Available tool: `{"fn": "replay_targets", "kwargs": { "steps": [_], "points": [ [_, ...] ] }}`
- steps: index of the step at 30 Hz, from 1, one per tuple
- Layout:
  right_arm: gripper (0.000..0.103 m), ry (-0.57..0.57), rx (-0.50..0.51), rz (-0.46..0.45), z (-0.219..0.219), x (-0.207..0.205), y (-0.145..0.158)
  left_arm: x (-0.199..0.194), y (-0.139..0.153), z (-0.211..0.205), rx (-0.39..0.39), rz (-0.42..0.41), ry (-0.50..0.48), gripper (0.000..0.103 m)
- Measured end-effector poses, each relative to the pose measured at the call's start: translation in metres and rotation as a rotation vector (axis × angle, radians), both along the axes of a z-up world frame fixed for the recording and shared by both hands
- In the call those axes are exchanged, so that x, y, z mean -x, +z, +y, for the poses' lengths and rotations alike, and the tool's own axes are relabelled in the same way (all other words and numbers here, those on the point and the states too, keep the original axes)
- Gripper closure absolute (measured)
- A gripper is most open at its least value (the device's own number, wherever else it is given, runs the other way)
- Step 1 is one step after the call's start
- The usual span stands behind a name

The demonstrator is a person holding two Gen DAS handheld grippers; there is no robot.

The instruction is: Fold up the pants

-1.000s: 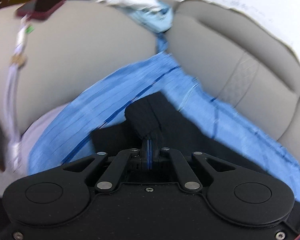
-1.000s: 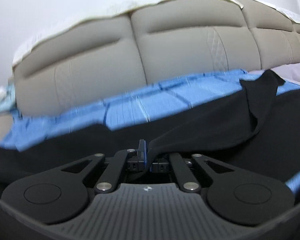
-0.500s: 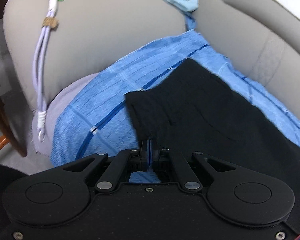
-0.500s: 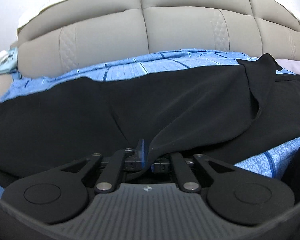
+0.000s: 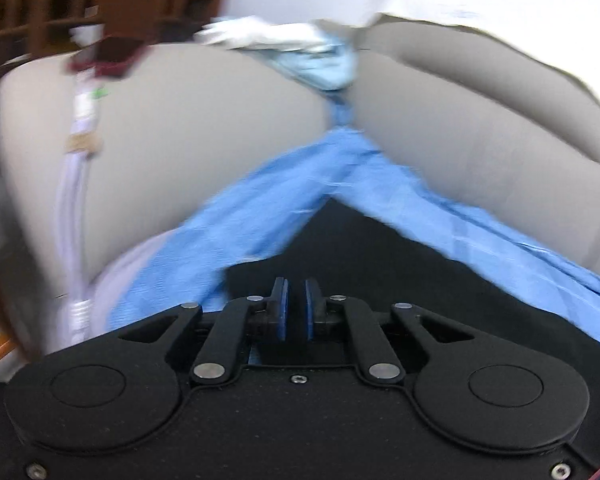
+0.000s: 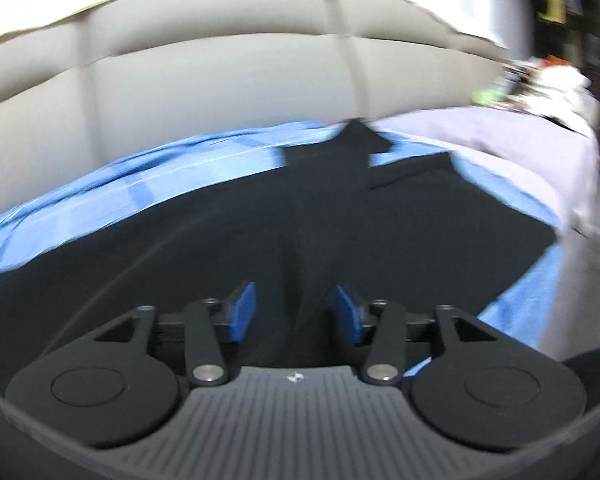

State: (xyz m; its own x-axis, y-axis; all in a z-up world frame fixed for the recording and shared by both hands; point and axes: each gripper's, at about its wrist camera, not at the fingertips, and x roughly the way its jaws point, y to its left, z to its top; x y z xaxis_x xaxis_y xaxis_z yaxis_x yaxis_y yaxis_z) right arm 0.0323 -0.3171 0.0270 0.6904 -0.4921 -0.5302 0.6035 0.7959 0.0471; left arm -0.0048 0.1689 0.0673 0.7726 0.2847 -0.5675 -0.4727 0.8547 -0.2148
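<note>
The black pants (image 6: 260, 236) lie flat on a blue striped sheet (image 6: 140, 184) over the sofa seat; they also show in the left wrist view (image 5: 380, 256). My left gripper (image 5: 296, 300) sits just above the pants' near corner, its blue pads a narrow gap apart with nothing between them. My right gripper (image 6: 290, 312) is open wide over the pants, and a low ridge of black cloth runs between its pads. Both views are blurred.
The beige sofa back (image 6: 220, 80) and armrest (image 5: 160, 140) rise behind the sheet. A white cord (image 5: 76, 200) hangs over the armrest. Crumpled light cloth (image 5: 300, 60) lies at the corner. A lilac cover (image 6: 500, 144) and white clutter (image 6: 556, 84) are at the right.
Both grippers have let go of the black cloth: the right opened wide, the left parted slightly. The pants now lie flat, and both cameras swung.
</note>
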Motion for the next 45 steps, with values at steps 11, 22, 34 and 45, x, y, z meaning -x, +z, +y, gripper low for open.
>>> {"fn": "replay_targets", "kwargs": {
  "steps": [11,22,34,45],
  "points": [
    [0.007,0.085,0.058,0.042,-0.069,-0.089,0.024,-0.037,-0.049,-0.026,-0.044,0.162,0.006,0.092],
    [0.097,-0.048,0.009,0.131,-0.127,-0.152,0.012,-0.044,-0.052,-0.025,-0.072,0.176,0.02,0.092],
    [0.1,-0.462,-0.113,-0.026,-0.2,0.02,0.016,-0.049,-0.049,-0.018,-0.032,0.186,0.017,0.092],
    [0.041,-0.323,-0.224,-0.032,-0.195,0.032,0.038,-0.046,-0.035,-0.019,-0.046,0.172,-0.02,0.079]
  ]
}}
